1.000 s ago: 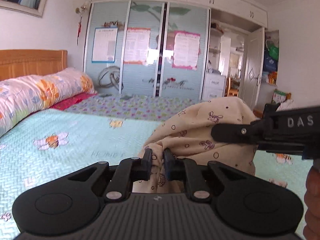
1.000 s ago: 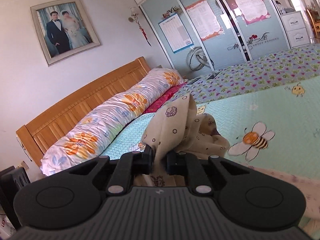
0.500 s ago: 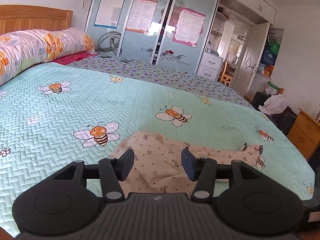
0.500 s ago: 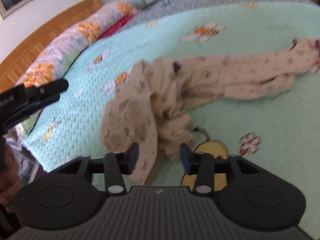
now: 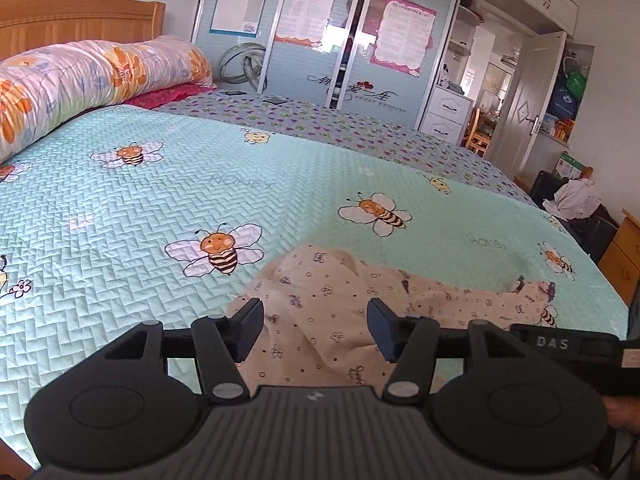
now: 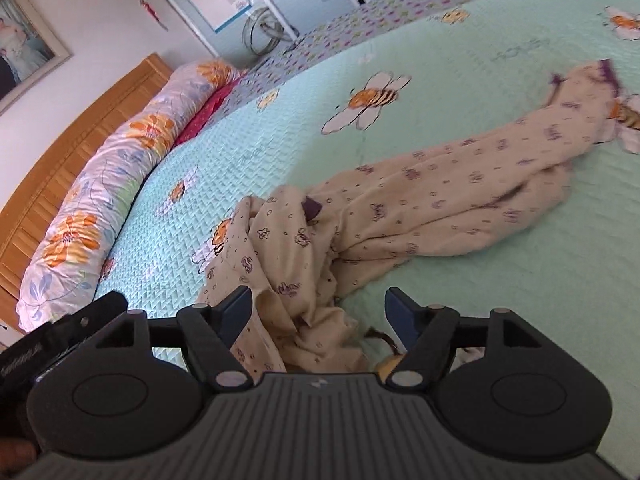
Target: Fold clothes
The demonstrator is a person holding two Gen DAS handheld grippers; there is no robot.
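Observation:
A cream garment (image 6: 432,204) with small purple prints lies crumpled on the mint bee-patterned bedspread (image 6: 460,92), one long part stretching away to the right. In the left wrist view the same garment (image 5: 332,312) spreads out below the fingers. My left gripper (image 5: 316,326) hovers over it with jaws opening, and the pads touch no cloth. My right gripper (image 6: 320,320) hangs over the bunched near end, jaws opening as well, with fabric lying loose beneath them. The other gripper's black arm (image 5: 576,346) shows at the right edge of the left wrist view.
A long floral pillow (image 5: 92,80) and a wooden headboard (image 5: 80,20) run along the left of the bed. A wardrobe with sliding doors (image 5: 320,36) stands behind the bed. A wooden cabinet (image 5: 624,256) and a pile of clothes (image 5: 576,200) sit at the right.
Both grippers were shut on the lifted garment and have since let it go. The garment has dropped onto the bedspread. Both grippers have sunk toward the bed with jaws spreading.

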